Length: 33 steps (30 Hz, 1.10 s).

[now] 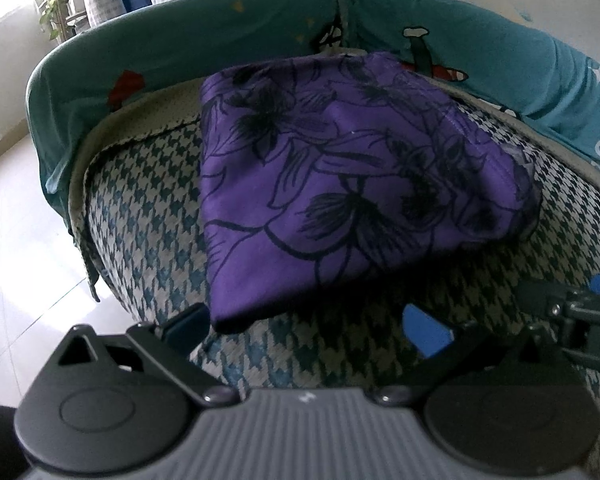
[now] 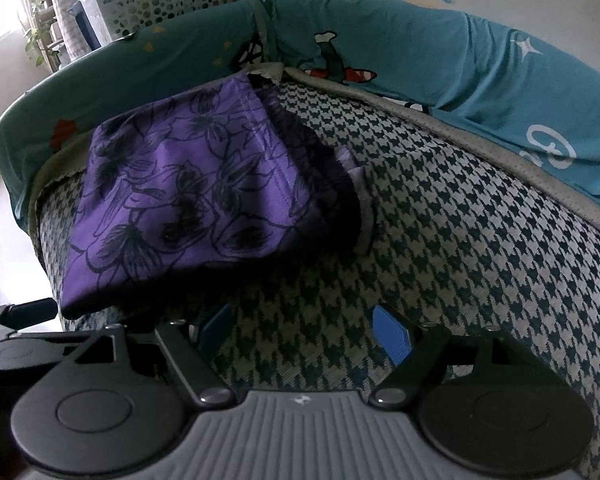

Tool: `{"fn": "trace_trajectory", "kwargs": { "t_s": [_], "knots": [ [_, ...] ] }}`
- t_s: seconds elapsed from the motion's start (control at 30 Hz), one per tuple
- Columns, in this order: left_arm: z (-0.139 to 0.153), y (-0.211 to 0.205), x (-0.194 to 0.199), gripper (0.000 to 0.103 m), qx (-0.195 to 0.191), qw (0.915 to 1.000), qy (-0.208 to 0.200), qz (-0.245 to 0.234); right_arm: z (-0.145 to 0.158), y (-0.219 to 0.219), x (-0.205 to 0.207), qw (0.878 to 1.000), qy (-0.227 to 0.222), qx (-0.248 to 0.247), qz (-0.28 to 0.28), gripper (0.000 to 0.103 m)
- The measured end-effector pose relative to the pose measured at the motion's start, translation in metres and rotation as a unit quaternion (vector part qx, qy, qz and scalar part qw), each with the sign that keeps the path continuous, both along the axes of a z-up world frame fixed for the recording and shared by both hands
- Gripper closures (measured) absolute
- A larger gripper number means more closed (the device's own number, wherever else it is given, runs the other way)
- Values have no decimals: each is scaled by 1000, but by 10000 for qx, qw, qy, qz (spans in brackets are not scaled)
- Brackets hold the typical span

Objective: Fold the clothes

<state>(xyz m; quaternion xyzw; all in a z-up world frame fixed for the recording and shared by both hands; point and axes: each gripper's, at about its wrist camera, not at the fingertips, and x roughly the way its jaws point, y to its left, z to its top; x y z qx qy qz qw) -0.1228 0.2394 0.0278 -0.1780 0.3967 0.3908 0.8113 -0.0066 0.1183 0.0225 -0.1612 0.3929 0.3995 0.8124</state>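
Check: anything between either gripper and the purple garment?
Nothing visible. The left gripper and right gripper are both open, with only bare houndstooth cushion between them and the folded purple garment.

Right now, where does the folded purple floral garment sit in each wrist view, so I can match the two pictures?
Left wrist: the purple floral garment fills the centre, its near corner by the left finger.
Right wrist: the same garment lies left of centre, above the left finger.
Shared landmark: the teal cartoon-print cover behind it, over the houndstooth seat.
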Motion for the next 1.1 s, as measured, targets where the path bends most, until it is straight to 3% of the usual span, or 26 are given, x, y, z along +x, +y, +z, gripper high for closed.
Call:
{"fn": "trace_trajectory", "kwargs": {
  "t_s": [1.1],
  "knots": [
    [19,5,7,0,116,9987,-449,219,24,9,18,9992,-91,374,-78,26]
  ]
}}
